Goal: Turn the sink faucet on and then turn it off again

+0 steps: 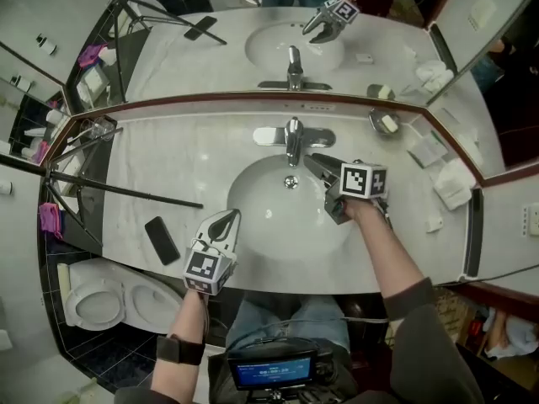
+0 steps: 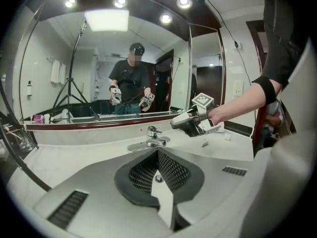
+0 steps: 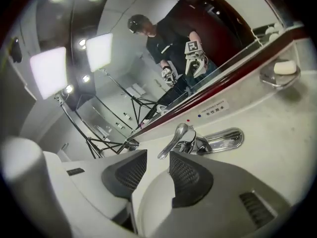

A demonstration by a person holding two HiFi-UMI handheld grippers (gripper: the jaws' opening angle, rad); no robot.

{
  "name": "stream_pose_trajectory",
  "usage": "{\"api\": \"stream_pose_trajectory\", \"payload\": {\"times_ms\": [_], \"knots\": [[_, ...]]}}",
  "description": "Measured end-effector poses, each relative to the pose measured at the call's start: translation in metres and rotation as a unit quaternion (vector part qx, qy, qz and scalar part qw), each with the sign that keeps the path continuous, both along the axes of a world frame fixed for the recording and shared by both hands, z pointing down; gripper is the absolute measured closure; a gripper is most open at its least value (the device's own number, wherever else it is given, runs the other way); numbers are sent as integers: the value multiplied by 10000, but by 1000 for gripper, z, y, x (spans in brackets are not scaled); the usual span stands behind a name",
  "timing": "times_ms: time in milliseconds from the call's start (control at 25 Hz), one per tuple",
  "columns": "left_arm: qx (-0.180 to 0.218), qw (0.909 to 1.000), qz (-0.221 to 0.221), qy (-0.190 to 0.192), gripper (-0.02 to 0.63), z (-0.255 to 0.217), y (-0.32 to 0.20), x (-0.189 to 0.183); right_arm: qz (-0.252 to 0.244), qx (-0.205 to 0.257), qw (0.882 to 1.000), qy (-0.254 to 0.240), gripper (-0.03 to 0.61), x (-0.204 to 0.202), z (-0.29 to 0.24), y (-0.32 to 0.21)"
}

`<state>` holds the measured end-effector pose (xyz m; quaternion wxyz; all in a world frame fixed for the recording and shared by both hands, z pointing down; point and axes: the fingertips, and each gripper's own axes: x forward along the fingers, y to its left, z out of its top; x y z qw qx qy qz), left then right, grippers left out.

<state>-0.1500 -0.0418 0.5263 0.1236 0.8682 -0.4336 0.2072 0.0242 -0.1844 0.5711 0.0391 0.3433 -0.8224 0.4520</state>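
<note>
The chrome faucet (image 1: 293, 138) stands at the back of the white sink basin (image 1: 253, 225), its single lever (image 3: 177, 136) pointing towards the bowl. I see no water stream under the spout. My right gripper (image 1: 317, 167) hovers over the bowl just right of the spout and points at the faucet. Its jaws are open with nothing between them, and in the right gripper view (image 3: 158, 161) the lever shows just beyond the gap. My left gripper (image 1: 228, 219) is shut and empty at the basin's front left rim. In the left gripper view (image 2: 157, 155) it faces the faucet (image 2: 151, 139).
A black phone (image 1: 162, 240) lies on the counter left of the basin, with a dark tripod leg (image 1: 126, 190) crossing behind it. A soap dish (image 1: 385, 123) and folded towels (image 1: 452, 183) sit on the right. The mirror runs along the back; a toilet (image 1: 97, 301) is at lower left.
</note>
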Motion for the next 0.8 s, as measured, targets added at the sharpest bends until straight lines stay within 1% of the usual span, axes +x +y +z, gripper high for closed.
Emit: {"api": "stream_pose_trajectory", "payload": {"times_ms": [80, 160, 240, 320, 520, 680, 800], "knots": [[-50, 10000, -6, -28, 613, 6, 3, 1, 47, -252, 9994, -247, 413, -3, 9, -12], [-102, 9999, -13, -69, 613, 13, 5, 0, 139, -562, 9960, -674, 414, -8, 20, -21], [-156, 9998, -41, -103, 613, 19, 6, -2, 259, -889, 9884, -1202, 413, -14, 29, -29], [-197, 9997, -74, -138, 613, 23, 6, -5, 353, -1142, 9815, -1498, 416, -17, 35, -35], [-281, 9993, -144, -212, 613, 31, 7, -12, 419, -1542, 9727, -1682, 416, -29, 52, -46], [-345, 9989, -193, -233, 613, 37, 7, -15, 370, -1709, 9679, -1804, 422, -42, 58, -54], [-404, 9983, -323, -274, 613, 42, 7, -21, 388, -1852, 9628, -1927, 430, -47, 62, -57]]}}
